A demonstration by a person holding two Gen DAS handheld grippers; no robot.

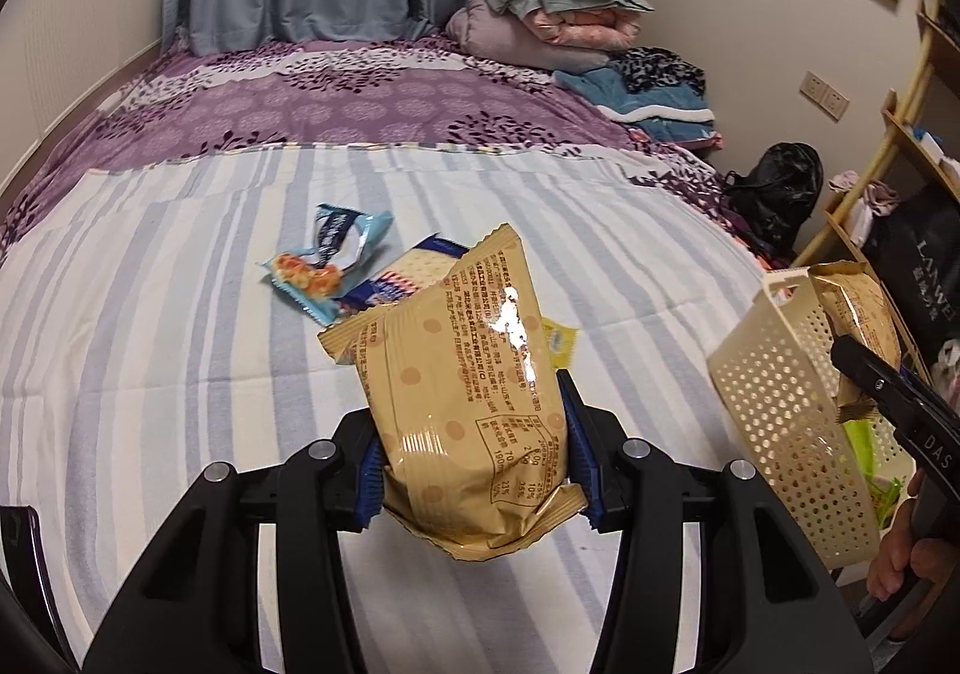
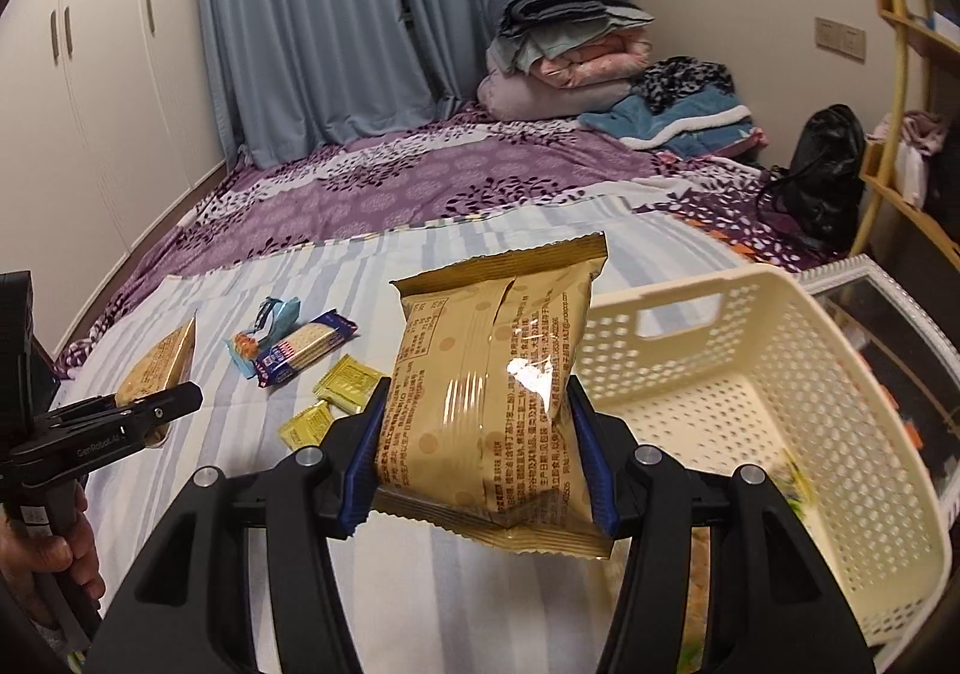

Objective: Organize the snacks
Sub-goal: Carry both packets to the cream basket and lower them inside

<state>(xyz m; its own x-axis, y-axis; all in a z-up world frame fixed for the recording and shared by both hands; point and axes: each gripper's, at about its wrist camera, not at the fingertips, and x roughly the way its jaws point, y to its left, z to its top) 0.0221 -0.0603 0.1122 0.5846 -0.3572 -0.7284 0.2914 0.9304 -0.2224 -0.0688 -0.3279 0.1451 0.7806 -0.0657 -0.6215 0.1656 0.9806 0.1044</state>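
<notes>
My left gripper (image 1: 477, 461) is shut on a tan snack bag (image 1: 462, 392) and holds it above the striped sheet. My right gripper (image 2: 480, 470) is shut on a second tan snack bag (image 2: 498, 404), held at the left rim of the cream perforated basket (image 2: 750, 374). That basket also shows in the left wrist view (image 1: 780, 404), at the right with the right gripper over it. On the bed lie a light-blue snack pack (image 2: 264, 332), a dark-blue cracker pack (image 2: 303, 353) and two small yellow packets (image 2: 351, 383).
The basket holds some green-and-yellow packets (image 2: 798, 485). Folded blankets (image 2: 564, 56) are piled at the bed's far end. A black bag (image 2: 828, 170) and a wooden shelf (image 2: 900, 134) stand at the right. A framed glass panel (image 2: 888, 326) lies behind the basket.
</notes>
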